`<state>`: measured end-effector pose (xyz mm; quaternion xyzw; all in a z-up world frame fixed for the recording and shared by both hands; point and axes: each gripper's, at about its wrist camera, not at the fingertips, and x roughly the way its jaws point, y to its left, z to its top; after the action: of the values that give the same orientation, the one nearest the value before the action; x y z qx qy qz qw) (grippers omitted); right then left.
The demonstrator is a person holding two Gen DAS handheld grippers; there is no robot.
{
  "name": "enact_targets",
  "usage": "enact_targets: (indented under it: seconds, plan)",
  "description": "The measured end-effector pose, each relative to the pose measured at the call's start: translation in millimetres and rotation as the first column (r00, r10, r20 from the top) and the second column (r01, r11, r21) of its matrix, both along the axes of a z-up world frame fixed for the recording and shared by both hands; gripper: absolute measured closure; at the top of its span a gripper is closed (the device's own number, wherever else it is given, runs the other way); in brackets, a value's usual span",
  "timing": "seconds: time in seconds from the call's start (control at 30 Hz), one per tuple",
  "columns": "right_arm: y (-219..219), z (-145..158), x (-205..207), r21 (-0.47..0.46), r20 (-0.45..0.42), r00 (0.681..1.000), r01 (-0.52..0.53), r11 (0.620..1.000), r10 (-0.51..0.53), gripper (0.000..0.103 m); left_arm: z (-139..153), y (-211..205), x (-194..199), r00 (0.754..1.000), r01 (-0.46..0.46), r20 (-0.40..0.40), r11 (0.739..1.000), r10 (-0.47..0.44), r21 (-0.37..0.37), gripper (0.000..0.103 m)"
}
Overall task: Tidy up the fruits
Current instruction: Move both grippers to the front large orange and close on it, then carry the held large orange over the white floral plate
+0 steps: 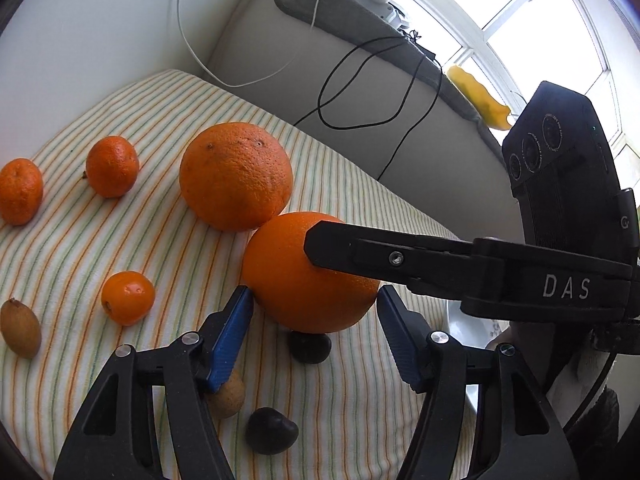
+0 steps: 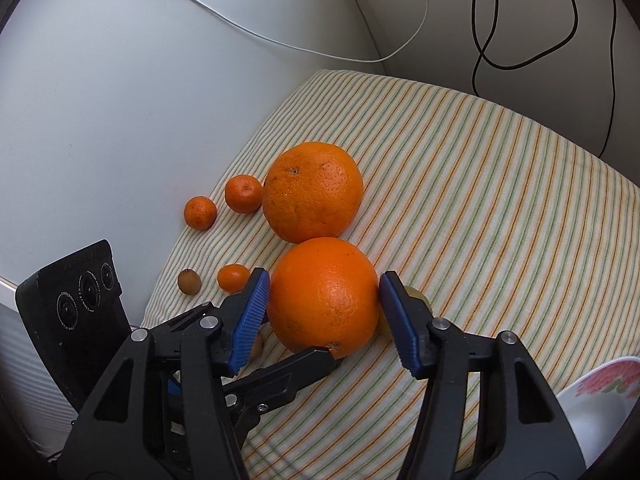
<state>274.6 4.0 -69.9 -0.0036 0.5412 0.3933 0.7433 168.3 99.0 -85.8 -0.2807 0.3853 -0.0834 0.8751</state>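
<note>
A smooth orange point(image 1: 296, 280) point(image 2: 324, 296) lies on the striped cloth point(image 1: 100, 240) point(image 2: 500, 200), touching a bigger, rougher orange point(image 1: 236, 176) point(image 2: 314, 192) behind it. My right gripper point(image 2: 322, 314) has its blue pads point(image 2: 250, 320) on both sides of the smooth orange, touching it or nearly so; its finger crosses the left wrist view point(image 1: 400, 258). My left gripper point(image 1: 316, 336) is open, with the same orange between its fingertips and a small gap on each side.
Two mandarins point(image 1: 112, 166) point(image 1: 20, 192) point(image 2: 243, 193) point(image 2: 200, 213), a small glossy orange fruit point(image 1: 128, 298) point(image 2: 233, 277), brown fruits point(image 1: 20, 328) point(image 1: 228, 398) point(image 2: 189, 281) and dark ones point(image 1: 310, 346) point(image 1: 272, 430) lie around. A floral bowl point(image 2: 600, 392) stands at the right. Cables hang on the wall.
</note>
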Motion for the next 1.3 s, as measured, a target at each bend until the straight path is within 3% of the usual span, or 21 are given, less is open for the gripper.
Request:
enact_targets:
  seconds: [0.5,0.77,1.3]
  plan:
    - [-8,6,-5,0.022,0.001,1.0,0.02,1.0,-0.02,0.044,6,-7,-4,0.999,0.003,0.046,0.999,-0.005,0.047,0.039]
    - [-18,26,-15,0.04,0.036,0.999,0.019,0.999,-0.021,0.044,23,-15,-13,0.996,0.005,0.089,0.998,-0.012,0.069,0.039]
    - [-94,61,-48,0.071,0.085,0.991,0.101,0.992,-0.107,0.044,46,-79,-25,0.983,0.108,0.138,0.989,-0.122,0.105,0.039]
